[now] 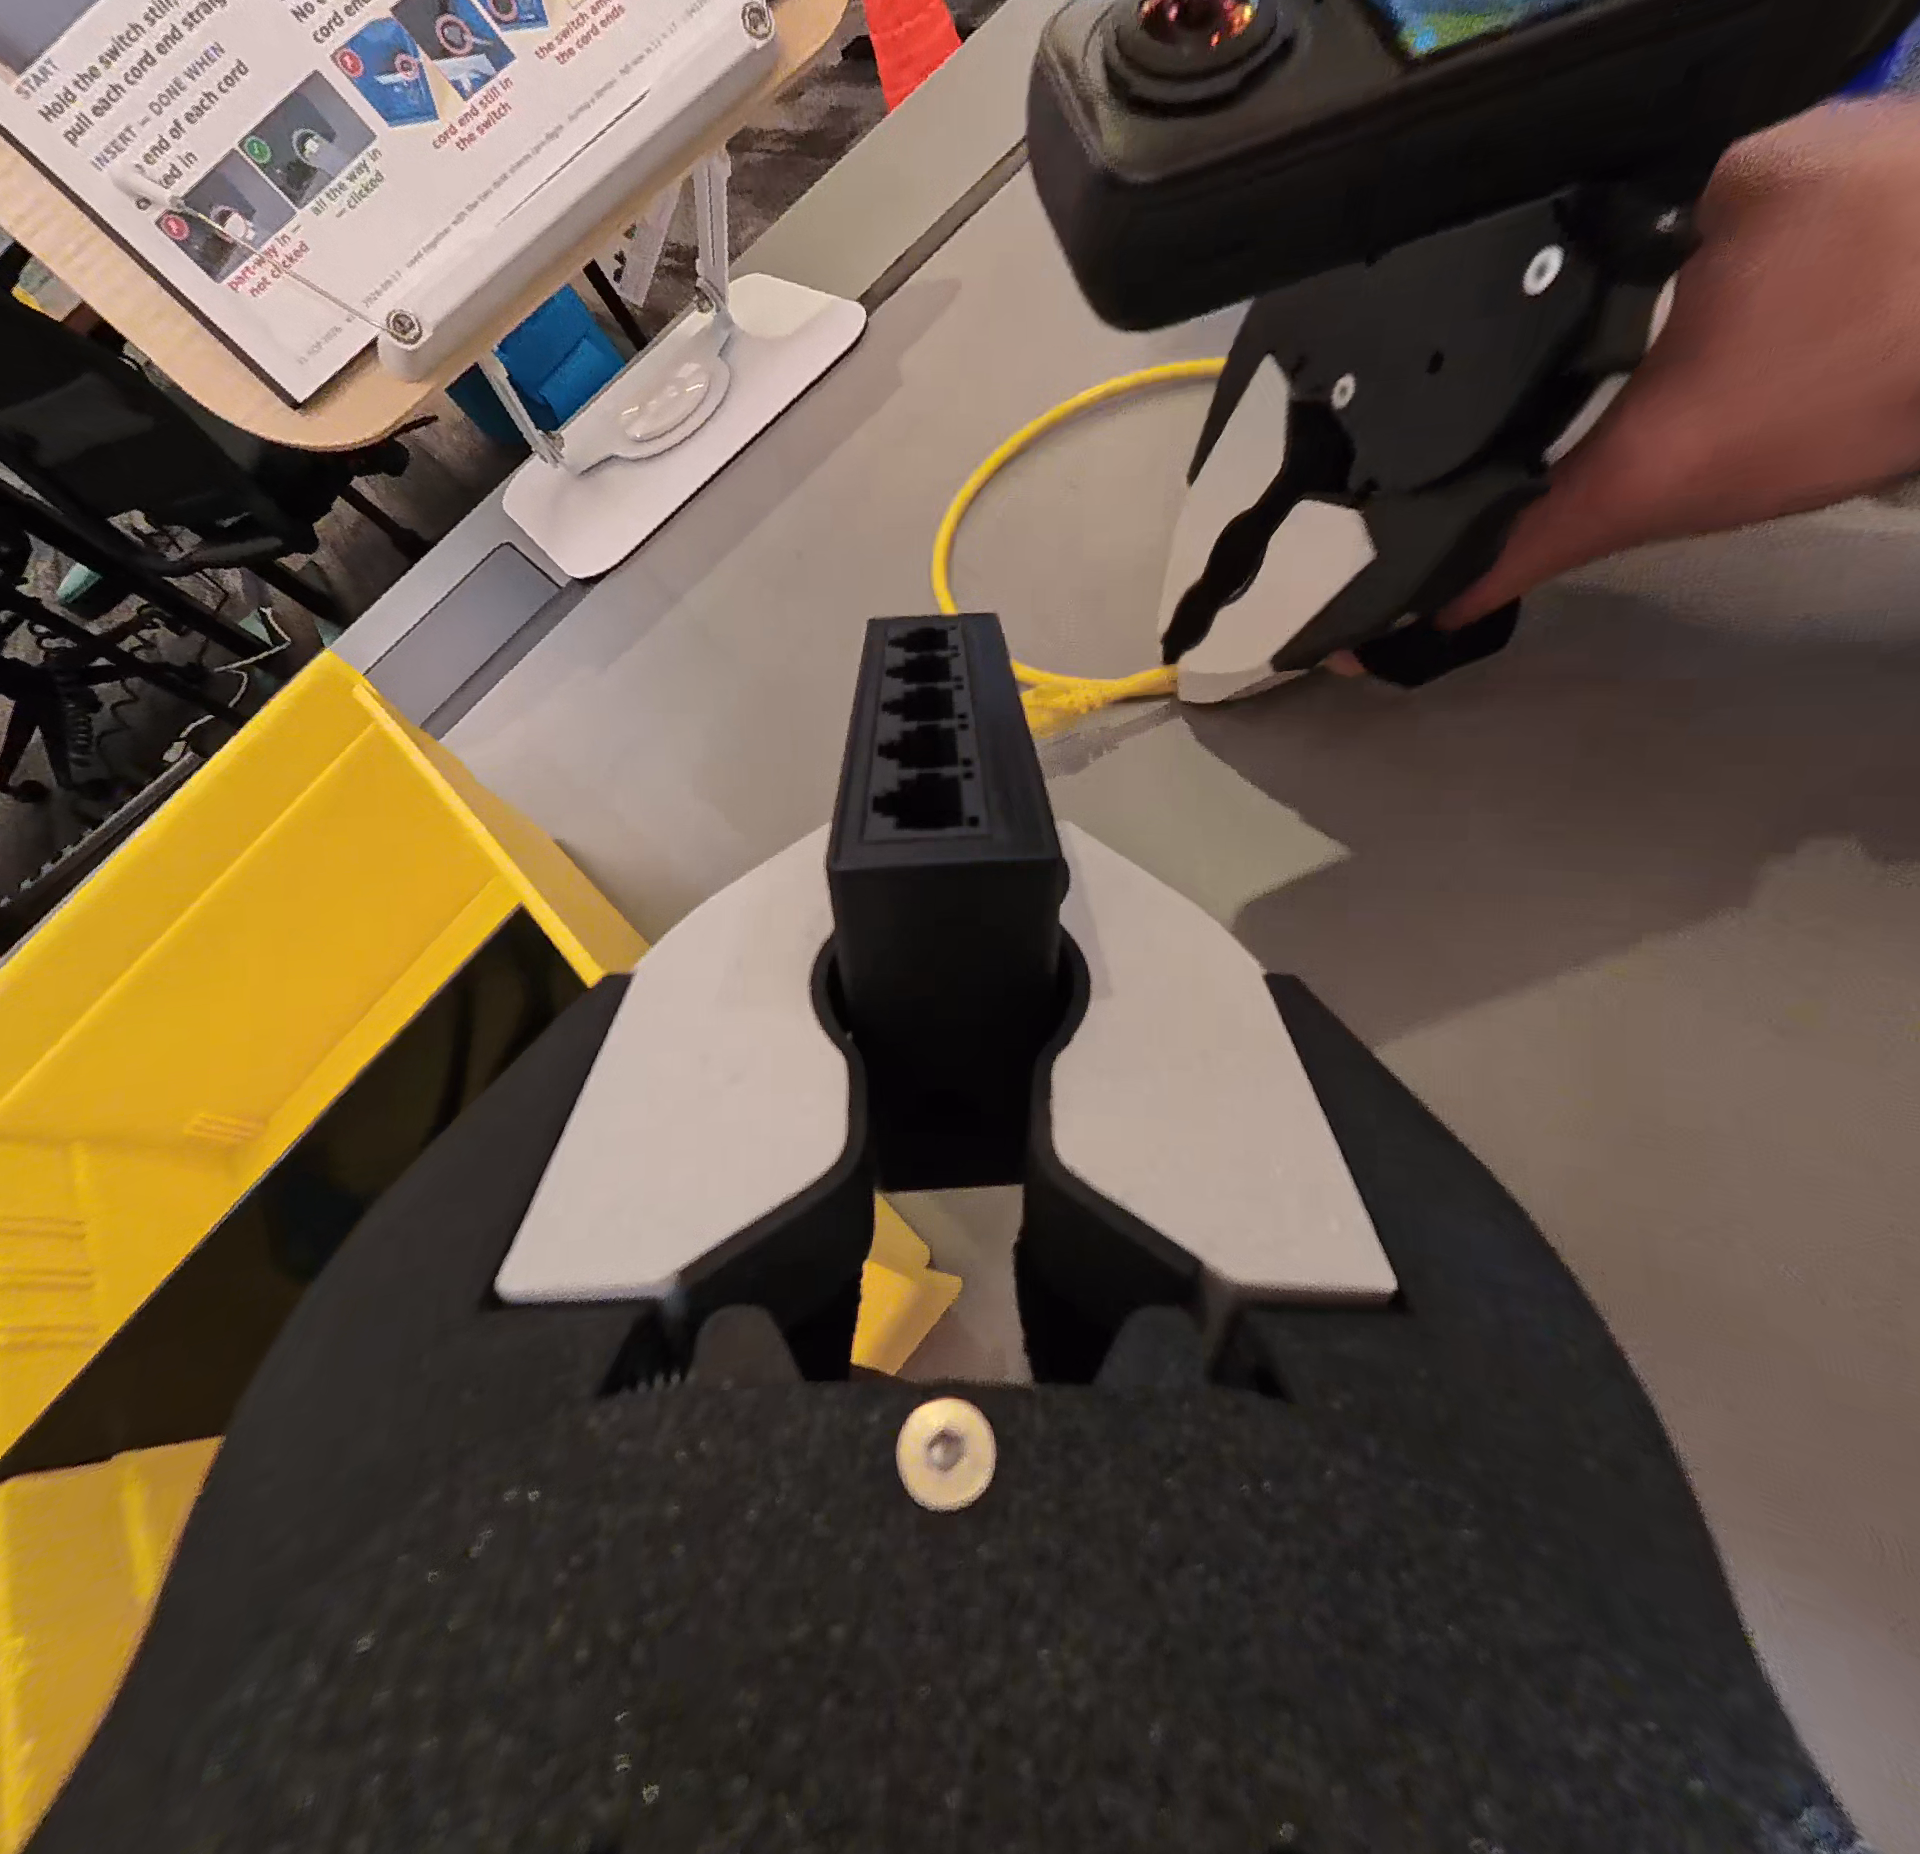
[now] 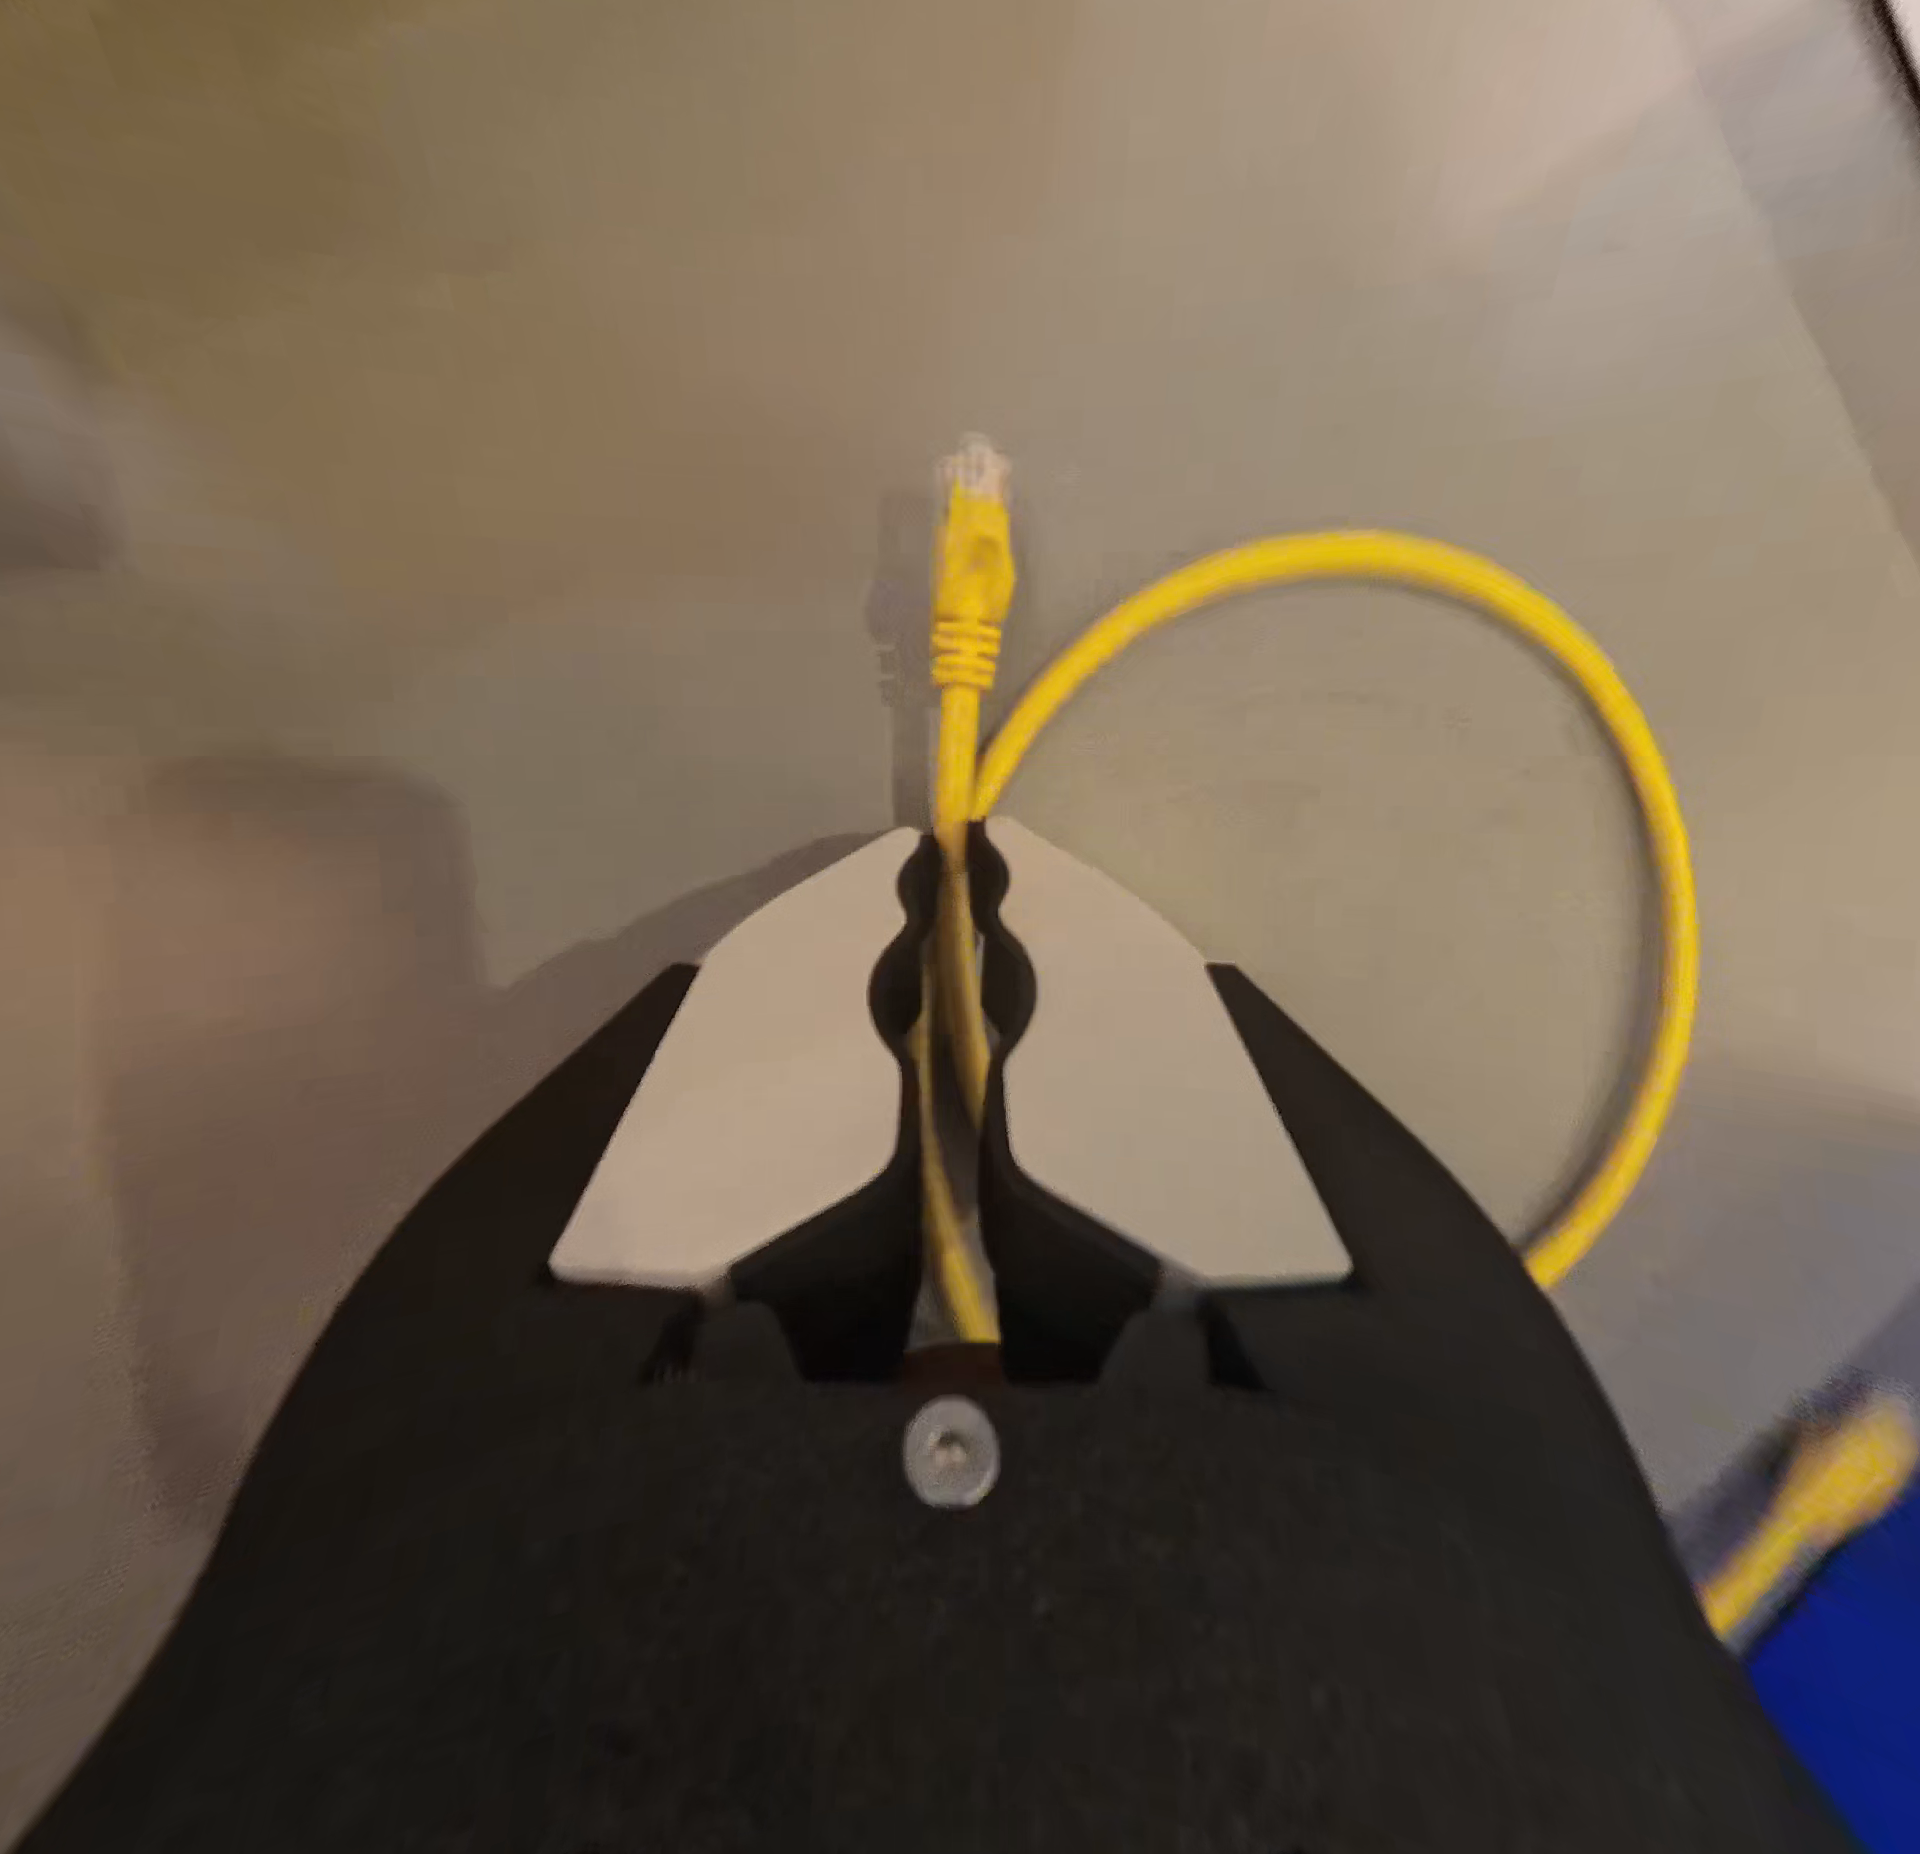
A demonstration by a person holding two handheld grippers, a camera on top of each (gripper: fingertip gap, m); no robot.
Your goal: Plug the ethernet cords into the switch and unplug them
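My left gripper [image 1: 948,848] is shut on a black switch [image 1: 940,765] and holds it over the grey table, its row of empty ports facing up. My right gripper [image 2: 954,836] is shut on a yellow ethernet cord [image 2: 1455,599]. The cord's plug [image 2: 971,547] sticks out ahead of the fingertips, and the rest loops to the right on the table. In the left wrist view the right gripper [image 1: 1195,661] is down at the table beyond the switch, on the yellow cord [image 1: 997,485], held by a hand [image 1: 1704,391].
A yellow bin [image 1: 260,973] sits left of my left gripper at the table edge. A white stand [image 1: 675,422] holding an instruction sheet [image 1: 343,131] stands at the far left. A blue box with another yellow cord [image 2: 1829,1524] lies at the lower right of the right wrist view.
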